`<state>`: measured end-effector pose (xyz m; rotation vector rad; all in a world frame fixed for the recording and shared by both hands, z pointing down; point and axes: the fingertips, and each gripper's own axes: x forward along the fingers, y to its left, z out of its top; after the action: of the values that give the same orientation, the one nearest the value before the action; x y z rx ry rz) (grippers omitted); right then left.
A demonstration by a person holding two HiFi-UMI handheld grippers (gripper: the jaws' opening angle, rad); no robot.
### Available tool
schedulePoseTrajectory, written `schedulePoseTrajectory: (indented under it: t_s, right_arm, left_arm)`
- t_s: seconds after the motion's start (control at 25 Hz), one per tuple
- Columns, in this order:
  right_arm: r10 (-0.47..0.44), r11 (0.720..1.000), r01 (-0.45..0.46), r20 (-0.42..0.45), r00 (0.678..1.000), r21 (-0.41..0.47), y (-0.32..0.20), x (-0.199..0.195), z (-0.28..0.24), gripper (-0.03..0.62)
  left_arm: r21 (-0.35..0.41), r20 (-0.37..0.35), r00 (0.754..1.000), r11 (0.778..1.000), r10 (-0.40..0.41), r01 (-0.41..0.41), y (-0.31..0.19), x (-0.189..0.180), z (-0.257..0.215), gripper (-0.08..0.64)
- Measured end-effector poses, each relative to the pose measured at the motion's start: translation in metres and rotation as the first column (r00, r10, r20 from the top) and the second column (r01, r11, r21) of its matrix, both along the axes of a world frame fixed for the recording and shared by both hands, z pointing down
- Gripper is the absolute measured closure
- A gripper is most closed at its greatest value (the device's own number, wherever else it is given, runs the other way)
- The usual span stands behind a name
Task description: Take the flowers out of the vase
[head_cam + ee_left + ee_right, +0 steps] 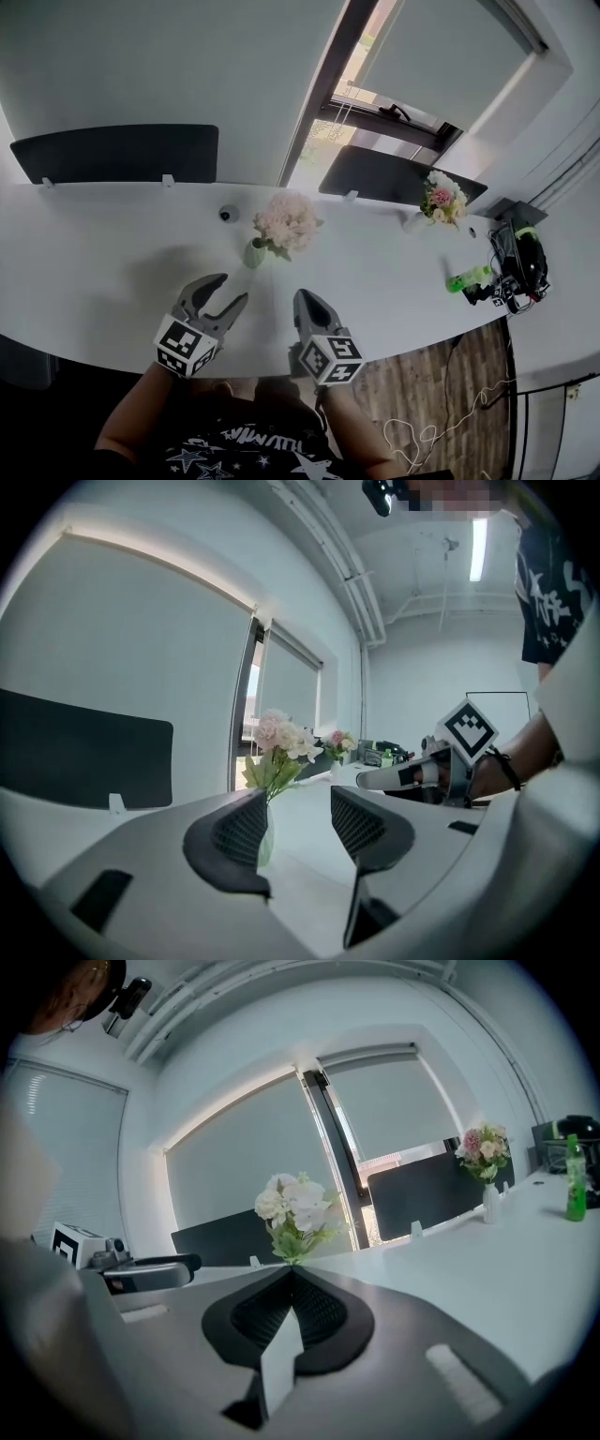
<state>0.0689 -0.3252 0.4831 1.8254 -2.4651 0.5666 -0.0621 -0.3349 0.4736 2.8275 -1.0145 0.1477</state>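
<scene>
the flowers sit in the vase on the desk, ahead of both claws. left claw is open and empty, right claw is closed. I'd steady the vase with 1 and lift straight up.

One counter, two grippers, left gripper and right gripper, two flower bunches, pale bunch and pink bunch, two vases, greenish vase and white vase, two dark panels, long panel and shorter panel, one green bottle, one small round object
</scene>
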Motion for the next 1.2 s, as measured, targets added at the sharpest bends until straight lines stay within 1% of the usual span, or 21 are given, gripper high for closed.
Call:
schedulePoseTrajectory:
  t_s: [0.04, 0.12, 0.16, 0.2, 0.24, 0.28, 0.36, 0.4, 0.48, 0.64, 0.84, 0.96, 1.08, 1.2]
  right_arm:
    - [-0.005, 1.000, 0.005, -0.025, 1.000, 0.000, -0.005, 0.002, 0.004, 0.591]
    - [-0.027, 1.000, 0.027, -0.064, 0.998, -0.009, -0.015, 0.006, 0.012, 0.591]
    - [-0.040, 0.999, 0.039, -0.062, 0.997, -0.019, -0.020, 0.008, 0.015, 0.591]
    - [-0.053, 0.998, 0.052, -0.050, 0.997, -0.027, -0.025, 0.009, 0.017, 0.591]
    - [-0.065, 0.997, 0.064, -0.036, 0.997, -0.033, -0.030, 0.011, 0.018, 0.591]
    - [-0.078, 0.996, 0.077, -0.022, 0.997, -0.035, -0.035, 0.012, 0.018, 0.591]
    - [-0.100, 0.994, 0.100, 0.001, 0.995, -0.030, -0.045, 0.012, 0.019, 0.591]
    - [-0.108, 0.994, 0.108, 0.009, 0.994, -0.028, -0.050, 0.011, 0.020, 0.591]
    - [-0.118, 0.992, 0.119, 0.018, 0.993, -0.033, -0.057, 0.010, 0.023, 0.591]
    - [-0.142, 0.987, 0.144, 0.037, 0.989, -0.064, -0.066, 0.012, 0.034, 0.591]
    - [-0.169, 0.980, 0.173, 0.044, 0.985, -0.100, -0.070, 0.018, 0.049, 0.591]
    - [-0.186, 0.975, 0.189, 0.039, 0.982, -0.115, -0.072, 0.019, 0.056, 0.591]
    - [-0.202, 0.971, 0.204, 0.034, 0.979, -0.123, -0.074, 0.017, 0.059, 0.591]
    - [-0.209, 0.972, 0.213, 0.050, 0.977, -0.098, -0.080, 0.016, 0.057, 0.591]
  left_arm:
    - [-0.005, -0.011, 1.000, 1.000, 0.012, -0.013, -0.002, 0.003, 0.002, 0.351]
    - [-0.021, -0.068, 0.998, 1.000, 0.017, -0.019, -0.009, 0.006, 0.001, 0.304]
    - [-0.024, -0.090, 0.996, 1.000, 0.009, -0.011, -0.013, 0.006, 0.000, 0.284]
    - [-0.022, -0.097, 0.995, 1.000, -0.002, -0.001, -0.019, 0.006, 0.000, 0.268]
    - [-0.017, -0.086, 0.996, 1.000, -0.009, 0.008, -0.024, 0.008, 0.002, 0.254]
    - [-0.011, -0.062, 0.998, 1.000, -0.013, 0.012, -0.029, 0.010, 0.007, 0.244]
    - [0.000, 0.018, 1.000, 1.000, -0.012, 0.012, -0.039, 0.016, 0.025, 0.232]
    - [-0.004, 0.056, 0.998, 1.000, -0.013, 0.013, -0.043, 0.018, 0.036, 0.229]
    - [-0.025, 0.097, 0.995, 0.999, -0.024, 0.027, -0.052, 0.021, 0.056, 0.225]
    - [-0.028, 0.125, 0.990, 0.998, -0.061, 0.065, -0.075, 0.026, 0.075, 0.219]
    - [-0.004, 0.184, 0.982, 0.999, -0.047, 0.048, -0.095, 0.042, 0.095, 0.213]
    - [-0.001, 0.173, 0.983, 0.998, -0.055, 0.056, -0.104, 0.050, 0.102, 0.213]
    - [0.008, 0.195, 0.978, 0.997, -0.072, 0.072, -0.115, 0.054, 0.114, 0.213]
    - [-0.005, 0.194, 0.978, 0.997, -0.072, 0.074, -0.122, 0.058, 0.122, 0.214]
